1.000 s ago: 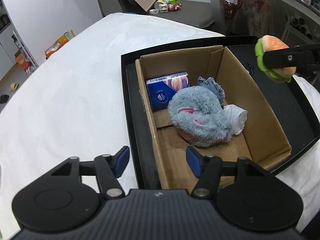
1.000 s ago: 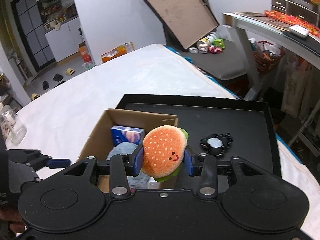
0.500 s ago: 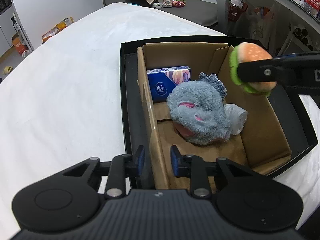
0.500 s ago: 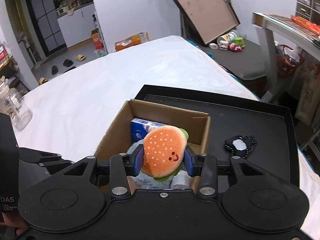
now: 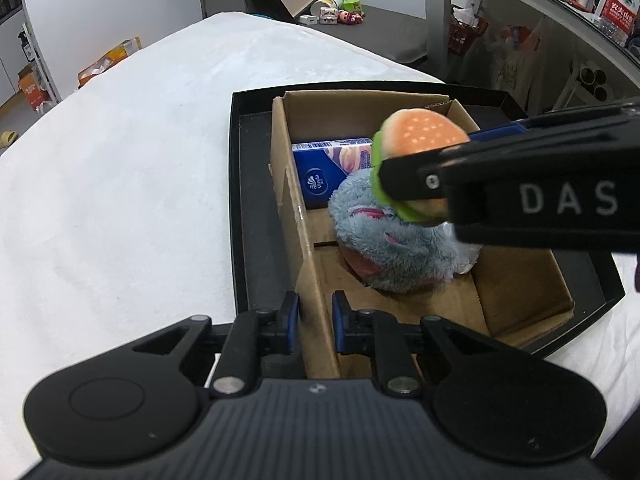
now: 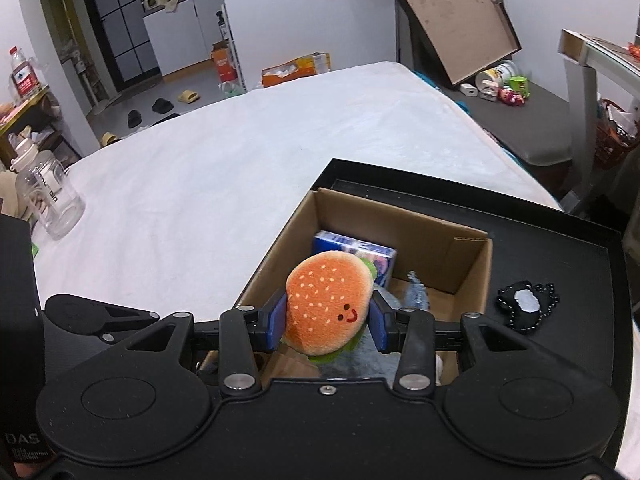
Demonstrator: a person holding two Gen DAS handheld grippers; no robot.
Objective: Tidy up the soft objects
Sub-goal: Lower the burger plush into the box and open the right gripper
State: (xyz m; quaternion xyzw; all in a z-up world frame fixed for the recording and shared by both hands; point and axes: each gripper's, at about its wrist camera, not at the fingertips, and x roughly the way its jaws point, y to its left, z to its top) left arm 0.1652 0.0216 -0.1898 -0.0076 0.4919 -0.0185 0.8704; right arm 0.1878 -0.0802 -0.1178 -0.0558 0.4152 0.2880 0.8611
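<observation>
Two grippers over a white table [image 6: 240, 168]: black tray [image 5: 240, 200] holding a box [image 5: 292, 216] with "Vinda" tissues [image 5: 320, 176] and grey plush [image 5: 400, 252]. Left gripper [image 5: 314, 322], narrowed since a second ago, pinches the box wall; right gripper [image 6: 328, 316], marked "DAS", clamps the burger [image 6: 328, 304] above the box, farther in than before.
</observation>
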